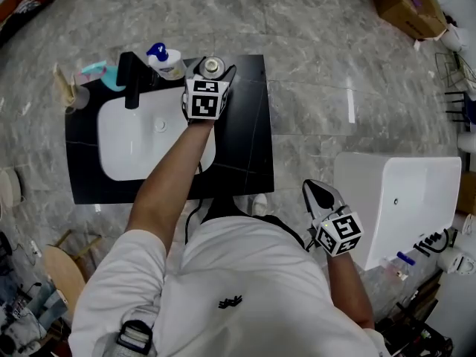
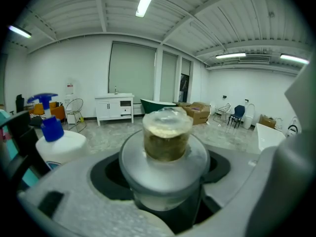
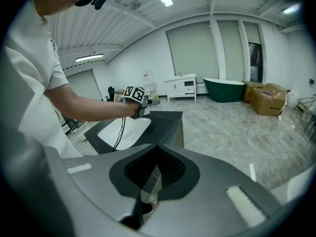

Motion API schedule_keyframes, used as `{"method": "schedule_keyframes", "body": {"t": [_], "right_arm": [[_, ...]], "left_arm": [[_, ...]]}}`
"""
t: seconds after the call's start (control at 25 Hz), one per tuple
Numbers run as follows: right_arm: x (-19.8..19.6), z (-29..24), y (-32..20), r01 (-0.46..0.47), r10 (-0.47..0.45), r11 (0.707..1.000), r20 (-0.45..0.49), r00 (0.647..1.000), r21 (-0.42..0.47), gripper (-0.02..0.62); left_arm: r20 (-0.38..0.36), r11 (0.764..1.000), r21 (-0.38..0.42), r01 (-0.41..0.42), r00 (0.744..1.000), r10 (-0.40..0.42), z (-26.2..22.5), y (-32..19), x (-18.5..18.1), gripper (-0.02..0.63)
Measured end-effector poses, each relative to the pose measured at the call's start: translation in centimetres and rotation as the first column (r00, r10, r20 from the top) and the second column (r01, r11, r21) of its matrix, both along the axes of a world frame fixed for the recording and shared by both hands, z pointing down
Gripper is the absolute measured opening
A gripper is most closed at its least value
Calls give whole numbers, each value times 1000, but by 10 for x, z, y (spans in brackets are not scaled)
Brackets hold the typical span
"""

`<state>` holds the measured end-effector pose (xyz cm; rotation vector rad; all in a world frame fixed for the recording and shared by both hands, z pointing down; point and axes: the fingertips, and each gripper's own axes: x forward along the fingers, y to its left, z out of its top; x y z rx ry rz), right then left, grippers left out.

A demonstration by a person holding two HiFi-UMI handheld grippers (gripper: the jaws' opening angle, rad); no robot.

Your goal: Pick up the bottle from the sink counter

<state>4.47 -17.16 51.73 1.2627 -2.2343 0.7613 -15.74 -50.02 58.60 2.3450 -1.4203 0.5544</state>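
Though gray stone floor [image 1: 335, 65] fills most of the head view, the biggest thing on it is the black bench [image 1: 249, 125], w/ a white basin [image 1: 141, 143] sunk into its left half. Right of the bench, apart from it, stands a white unit [image 1: 401, 199]. A cardboard box [image 1: 405, 2] sits on the floor far back at the right. The person's white shirt [image 1: 245, 288] takes up the bottom of the view, & the bare left arm [image 1: 171, 177] reaches across the basin to the bench's back edge.

Back there, a black faucet [image 1: 132, 80] stands behind the basin. Just right of it is a white pump bottle [image 1: 167, 62] w/ a blue pump head. Next along, near the pump bottle but not touching, is the bottle [image 1: 213, 66], upright at the back edge of the bench, gray shoulder & a clear cap over brownish contents.

The left tool [image 1: 213, 71] has one jaw on each side of the bottle. In its own view the bottle [image 2: 167, 137] fills the gap & the jaws look clamped on its body below the shoulder. Can't tell if the base is off the bench.

The right tool [image 1: 311, 188] hangs low beside the person's hip, well clear of the bench, jaws together w/ nothing btwn them.
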Motion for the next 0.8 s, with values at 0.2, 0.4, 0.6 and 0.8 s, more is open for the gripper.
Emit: {"method": "schedule_keyframes", "body": {"t": [0.2,0.4,0.6,0.8], "right_arm": [[8,-9,3,50,-51,998,30,998,38,14],[19,-15,8,87,-90,994,57,994,64,14],[27,-18,15,126,-132,988,80,988,85,14],[31,-19,23,160,-172,981,104,980,107,14]], "left_arm": [[-4,1000,6,12,1000,-12,-28,21,0,350],[-6,1000,13,11,1000,-11,-55,46,5,351],[4,1000,23,-10,1000,10,-80,76,11,350],[3,1000,21,-21,1000,21,-100,108,16,350]]}}
